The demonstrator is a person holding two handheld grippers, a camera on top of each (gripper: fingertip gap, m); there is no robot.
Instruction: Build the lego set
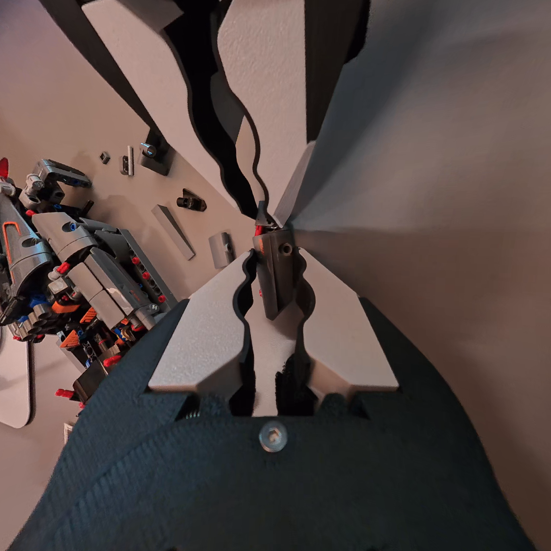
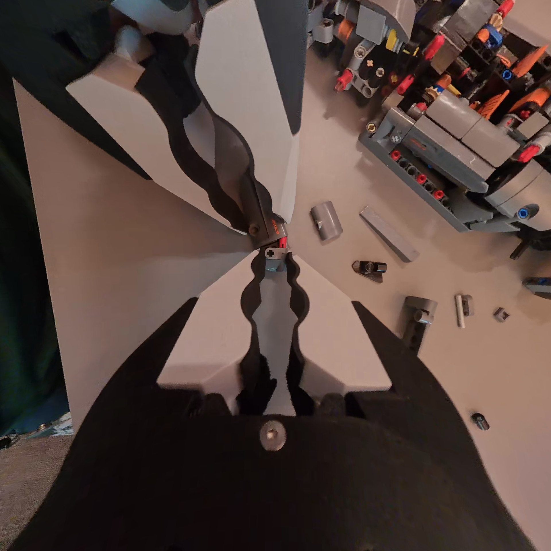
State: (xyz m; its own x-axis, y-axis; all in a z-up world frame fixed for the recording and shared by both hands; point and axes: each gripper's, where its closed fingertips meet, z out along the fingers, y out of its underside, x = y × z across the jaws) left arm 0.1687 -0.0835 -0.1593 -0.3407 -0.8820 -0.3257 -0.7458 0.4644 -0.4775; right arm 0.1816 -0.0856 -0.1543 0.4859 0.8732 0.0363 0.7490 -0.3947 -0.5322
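Both grippers meet nose to nose above the tabletop [image 2: 343, 167], and a small join is being made in mid-air. The left gripper [image 1: 275, 259] has its fingers [image 1: 220, 301] drawn in narrow, pinching a dark grey panel piece [image 1: 275, 277] with an orange marking near its tip. A red pin [image 2: 282, 241] pokes out of that piece's far end. The right gripper [image 2: 275, 262] comes in from the opposite side, its fingers [image 2: 316, 298] also close together, clamped on a little light grey connector [image 2: 273, 253] with a cross-shaped hole.

The connector sits right at the red pin, touching or all but touching; whether the pin has entered a hole cannot be told from here.

This looks like the mating step: push connector and pin together. To do it well, the two pieces should line up dead straight along the pin before any force goes in. A skewed push would likely twist the small connector out of the fingertips, since the hold on it is shallow. The left side should hold firm as an anvil while the right eases forward.

The big grey, black and orange model [image 2: 465, 131] waits on the tabletop, off towards its far side in the right wrist view. Loose parts lie near it: a long grey wedge [image 2: 387, 234], a rounded grey block [image 2: 326, 220], a small black piece [image 2: 369, 268].
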